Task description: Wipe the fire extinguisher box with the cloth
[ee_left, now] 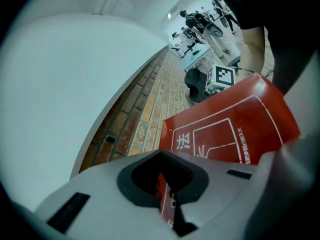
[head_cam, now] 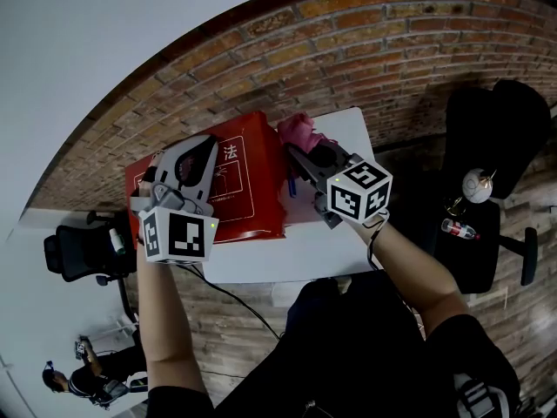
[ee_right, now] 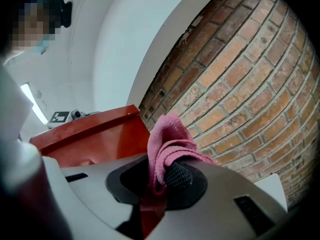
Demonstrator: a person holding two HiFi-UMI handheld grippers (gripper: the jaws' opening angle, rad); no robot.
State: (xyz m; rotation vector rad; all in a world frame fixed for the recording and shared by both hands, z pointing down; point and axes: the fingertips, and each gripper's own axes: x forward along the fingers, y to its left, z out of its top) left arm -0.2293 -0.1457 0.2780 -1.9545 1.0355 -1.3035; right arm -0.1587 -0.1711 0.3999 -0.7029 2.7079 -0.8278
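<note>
Head view: hand-held gripper [head_cam: 298, 153] around cloth [head_cam: 298, 129]

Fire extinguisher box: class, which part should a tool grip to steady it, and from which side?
Its left rim, approached from the left. The fire extinguisher box lies flat on the table, so only an edge fits the jaws, and the right tool holds the cloth at the right.

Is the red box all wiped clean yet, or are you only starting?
It looks like early days. Done: the right tool has the pink cloth pinched in it, up by the far corner of the fire extinguisher box. In hand: the left tool is at the box's front; I can't tell if it grips. Left: the wiping itself, since no wiped patch shows.
</note>
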